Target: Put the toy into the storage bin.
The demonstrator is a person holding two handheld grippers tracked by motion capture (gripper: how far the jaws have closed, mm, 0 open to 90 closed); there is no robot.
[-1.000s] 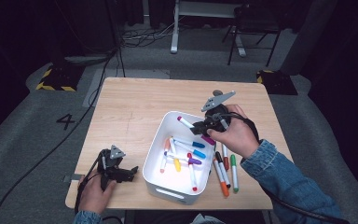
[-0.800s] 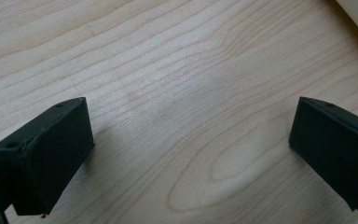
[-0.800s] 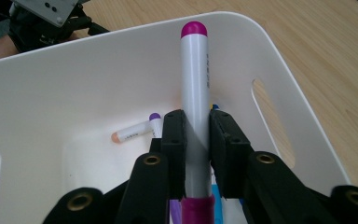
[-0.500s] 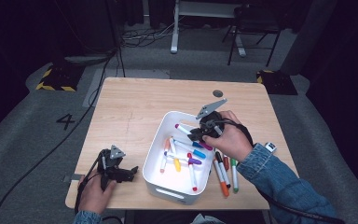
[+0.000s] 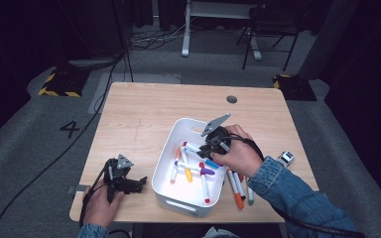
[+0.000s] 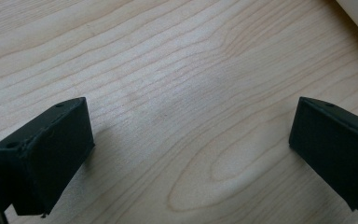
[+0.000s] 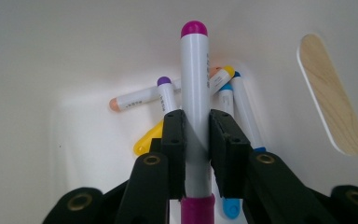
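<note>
Right hand-held gripper [image 7: 196,140] clamped on magenta-capped marker [image 7: 194,88], tip aimed into white bin [image 5: 171,144] — poised for dropping. Left hand-held gripper [image 6: 186,154] agape, idle at table's [image 5: 144,114] seven o'clock.

light wood table [image 5: 144,119] with a white bin [image 5: 171,186] on it, plus a few loose markers [image 5: 237,191] right beside the bin.

— Which marker is it?
— The white marker [image 7: 195,107] with a magenta cap, clamped mid-barrel, capped end pointing into the white bin [image 5: 176,144].
— And the bin?
— Near the table's front edge; its other markers [image 5: 191,171] lie loose, apparently crossed.
</note>
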